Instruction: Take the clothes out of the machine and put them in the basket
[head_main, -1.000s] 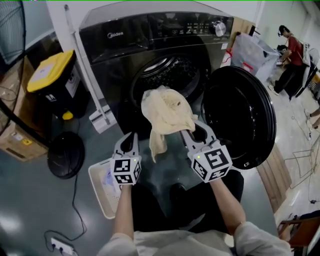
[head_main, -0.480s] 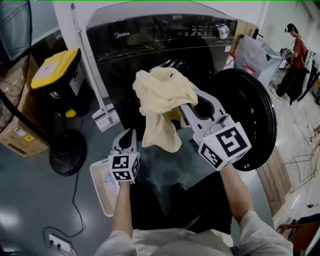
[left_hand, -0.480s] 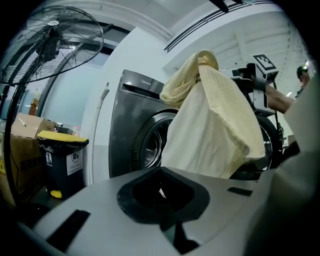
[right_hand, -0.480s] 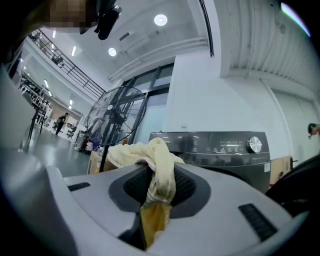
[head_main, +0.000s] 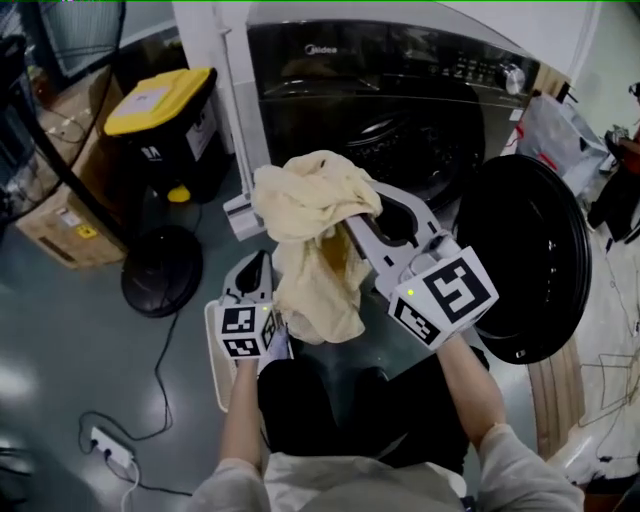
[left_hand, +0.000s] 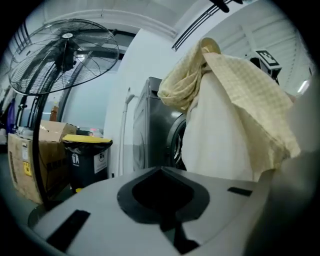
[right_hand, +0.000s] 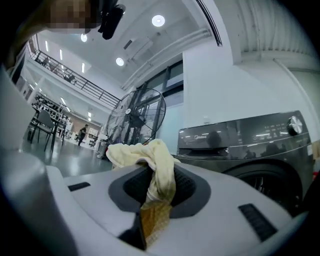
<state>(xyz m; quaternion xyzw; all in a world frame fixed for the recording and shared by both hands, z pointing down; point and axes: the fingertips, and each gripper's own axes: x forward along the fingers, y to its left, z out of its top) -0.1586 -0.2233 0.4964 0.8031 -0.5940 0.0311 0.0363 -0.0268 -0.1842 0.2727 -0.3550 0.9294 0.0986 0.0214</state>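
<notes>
Two grippers, both grey plastic w/ a marker cube at the back. One pale yellow crumpled cloth, one dark glossy front-load washing machine w/ its round black door swung open to the right, one white rectangular plastic basket on the floor. Also 1 black bin with yellow lid, 1 brown cardboard box, 1 round black fan base, 1 white power strip.

Right gripper: bare forearm stretched fwd, tool angled toward upper left in head view, about level. Jaws clamped on the cloth; a fold runs thru the gap between the pads and bunches over the tips.

Left gripper: arm straight ahead, lower in head view, pointing at the machine, jaws together w/ nothing between them.

Cloth is out of the drum, in the air in front of the machine's opening, draping down between the 2 tools. Lower hem hangs just beside the left cube, over the basket's near edge; not in the basket. Fabric looks soft, waffle-textured, heavily creased. Floor is smooth grey, shiny.
</notes>
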